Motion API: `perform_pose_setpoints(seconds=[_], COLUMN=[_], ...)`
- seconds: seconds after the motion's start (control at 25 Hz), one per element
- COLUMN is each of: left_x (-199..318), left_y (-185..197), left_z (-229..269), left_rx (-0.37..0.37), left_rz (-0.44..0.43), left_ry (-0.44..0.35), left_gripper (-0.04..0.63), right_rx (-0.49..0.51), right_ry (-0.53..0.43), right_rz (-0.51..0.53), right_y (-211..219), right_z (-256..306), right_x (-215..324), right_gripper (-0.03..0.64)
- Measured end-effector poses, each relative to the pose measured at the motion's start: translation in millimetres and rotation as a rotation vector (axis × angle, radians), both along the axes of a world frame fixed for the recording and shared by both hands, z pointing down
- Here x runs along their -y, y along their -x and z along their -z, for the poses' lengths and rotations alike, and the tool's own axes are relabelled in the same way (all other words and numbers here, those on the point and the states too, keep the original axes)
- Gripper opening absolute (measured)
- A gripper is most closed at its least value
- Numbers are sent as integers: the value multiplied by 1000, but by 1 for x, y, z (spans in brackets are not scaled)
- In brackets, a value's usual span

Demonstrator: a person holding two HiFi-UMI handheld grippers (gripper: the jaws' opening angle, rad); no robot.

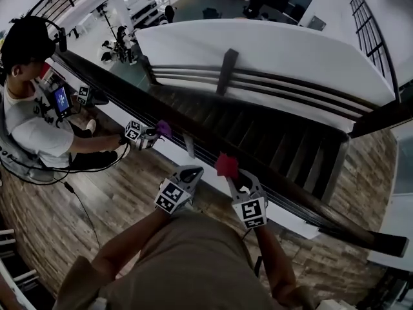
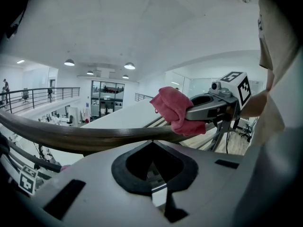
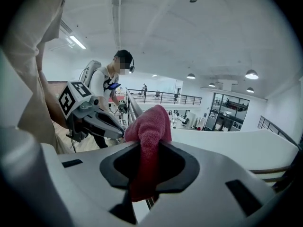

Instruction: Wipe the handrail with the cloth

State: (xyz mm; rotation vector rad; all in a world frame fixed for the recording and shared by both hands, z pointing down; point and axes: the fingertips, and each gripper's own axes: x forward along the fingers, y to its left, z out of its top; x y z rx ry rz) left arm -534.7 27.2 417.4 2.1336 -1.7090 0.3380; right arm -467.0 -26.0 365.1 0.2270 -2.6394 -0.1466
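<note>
– So, where is the cloth (image 3: 149, 122) sitting?

– It's pinched in my right hand-held gripper (image 3: 150, 144). A red fold stands up out of the jaws and the tail hangs below them. It is right at the handrail (image 1: 193, 132), on its near side. I cannot tell whether it touches the top of the rail or sits just short of it.

– And your left?

– My left hand-held gripper (image 2: 152, 143) is pressed together on nothing. It is just beside the handrail on the near side, a little along it from the cloth.

– How would you run the wipe?

– I'd press the bunched fold onto the handrail's rounded top so that fabric, not the jaws, meets the wood. Then I'd draw it along in one long stroke with even pressure. I'd hold the pinch firm, since I judge the cloth could drag loose. I'd hold the left one out of the stroke's path.

– Anything to mind?

– Another person (image 1: 35, 118) works farther up the handrail with a purple cloth (image 1: 164, 128), so I'd stop well short of them.
</note>
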Motion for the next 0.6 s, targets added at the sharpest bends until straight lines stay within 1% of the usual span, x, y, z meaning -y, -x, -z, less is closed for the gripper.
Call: perform_pose_setpoints(seconds=[0.2, 0.32, 0.48, 0.6], left_x=[11, 17, 24, 30], left_y=[62, 93, 128, 145], left_z=[1, 3, -1, -6], left_rx=[4, 10, 19, 22], left_rz=[-5, -6, -1, -1], left_ry=[3, -1, 6, 21], left_gripper=[15, 15, 15, 15], right_rx=[-102, -162, -240, -291], right_ry=[-6, -25, -70, -81], right_rz=[13, 16, 35, 50], right_y=[70, 106, 147, 169], right_z=[-16, -23, -41, -53], right_x=[11, 18, 25, 28], right_gripper=[86, 85, 86, 86])
